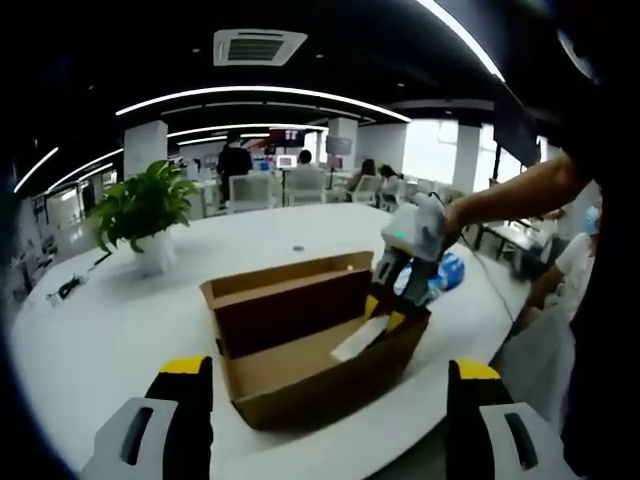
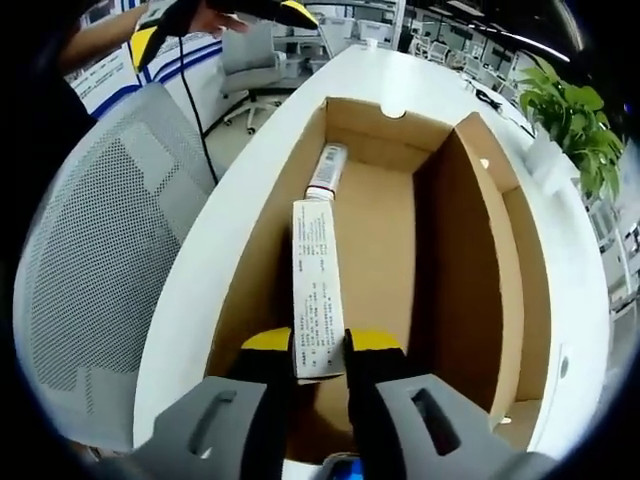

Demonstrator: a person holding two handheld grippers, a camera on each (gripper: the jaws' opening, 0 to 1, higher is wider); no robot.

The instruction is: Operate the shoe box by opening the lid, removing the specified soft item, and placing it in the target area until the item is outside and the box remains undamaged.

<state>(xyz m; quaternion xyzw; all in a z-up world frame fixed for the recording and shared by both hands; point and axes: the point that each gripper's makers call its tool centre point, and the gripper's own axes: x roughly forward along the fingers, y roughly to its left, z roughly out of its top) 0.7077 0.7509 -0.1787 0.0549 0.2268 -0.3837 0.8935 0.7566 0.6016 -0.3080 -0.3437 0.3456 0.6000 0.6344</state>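
Right hand-held gripper [image 2: 318, 352] is closed on the flat crimped end of a white tube [image 2: 317, 268], its yellow-tipped jaws pinching that end from both sides. Tube lies lengthwise inside the open cardboard shoe box [image 2: 375, 255], along the box's long axis, cap end pointing toward the far wall w/ the small notch; printed label faces up. Whether the tube is lifted off the box floor can't be told. In left gripper view the same right hand-held gripper [image 1: 398, 302] reaches down into the shoe box [image 1: 320, 370] from the far side, held by a person's bare forearm, w/ a white bit of the tube [image 1: 358, 340] showing just under its tips. Box lid [image 1: 290, 290] stands open, hinged up along the far long side, brown inner face toward the camera. Left hand-held gripper [image 1: 330, 385] hangs in front of the box, jaws wide apart, holding nothing, not touching the box. Box sits on a white rounded bench [image 1: 100, 330]. A potted green plant [image 1: 142, 205] stands on the bench well apart from the box, back-left in left gripper view. A grey mesh chair [image 2: 95, 240] sits just beside the bench edge in right gripper view. Office desks, chairs & a few people in the background.
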